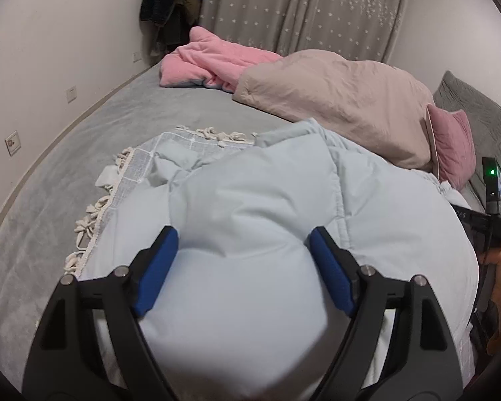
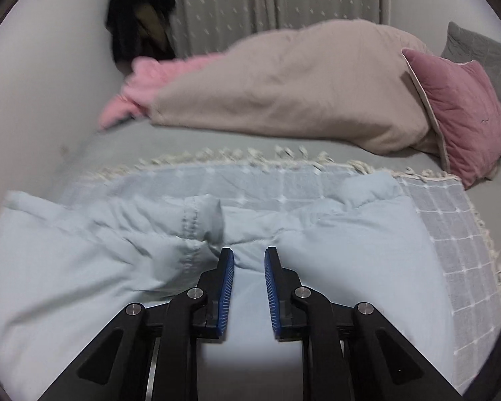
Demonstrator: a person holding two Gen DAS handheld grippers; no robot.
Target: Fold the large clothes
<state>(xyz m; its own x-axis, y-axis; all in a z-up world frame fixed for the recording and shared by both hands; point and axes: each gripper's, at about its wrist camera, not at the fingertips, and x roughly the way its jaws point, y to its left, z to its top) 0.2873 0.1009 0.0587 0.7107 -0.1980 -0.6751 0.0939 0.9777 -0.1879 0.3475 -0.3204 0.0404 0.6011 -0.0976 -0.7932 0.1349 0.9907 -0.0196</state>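
A large pale-blue puffy jacket [image 1: 257, 200] lies on a grey checked cloth with a cream fringe [image 1: 170, 147] on the bed. My left gripper [image 1: 243, 239] is wide open, and a puffed part of the jacket bulges between its blue pads. In the right wrist view the jacket [image 2: 334, 244] spreads across the cloth [image 2: 451, 220]. My right gripper [image 2: 248, 255] sits low over the jacket, jaws partly open with a narrow gap, holding nothing. The right gripper's body with a green light [image 1: 492, 180] shows at the left view's right edge.
A beige duvet [image 1: 334, 100] and a pink blanket [image 1: 210, 63] lie across the far side of the grey bed [image 1: 167, 110]. A pink pillow [image 2: 464, 110] rests at the right. Dark clothes [image 1: 173, 3] hang in the corner by the curtain.
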